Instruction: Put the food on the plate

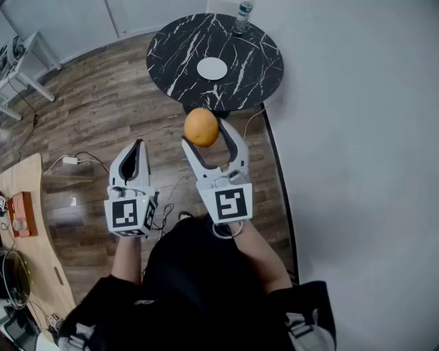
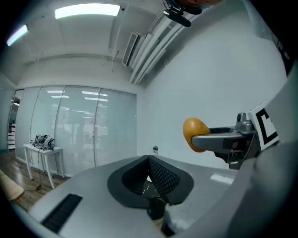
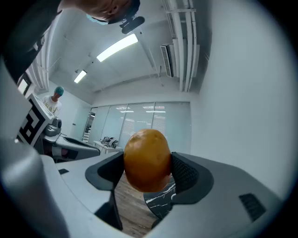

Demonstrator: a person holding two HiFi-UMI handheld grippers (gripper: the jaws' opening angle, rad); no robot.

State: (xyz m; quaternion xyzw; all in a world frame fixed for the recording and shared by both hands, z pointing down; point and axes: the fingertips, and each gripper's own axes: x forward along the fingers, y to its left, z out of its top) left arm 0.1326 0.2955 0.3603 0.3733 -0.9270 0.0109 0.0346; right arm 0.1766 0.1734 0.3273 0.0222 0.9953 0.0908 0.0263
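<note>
An orange (image 1: 202, 127) is clamped between the pads of my right gripper (image 1: 204, 130), held in the air short of the round black marble table (image 1: 247, 82). In the right gripper view the orange (image 3: 146, 159) fills the gap between both jaws. A small white plate (image 1: 212, 68) lies in the middle of that table, beyond the fruit. My left gripper (image 1: 139, 145) hangs to the left of the right one, its jaws pressed together with nothing in them. The left gripper view shows the orange (image 2: 195, 134) off to its right.
A water bottle (image 1: 241, 17) stands at the table's far edge. A white wall (image 1: 357, 137) runs along the right. Wooden floor with cables (image 1: 75, 161) lies below; a wooden desk (image 1: 27, 233) with clutter sits at the left, a white table (image 1: 20, 65) farther back.
</note>
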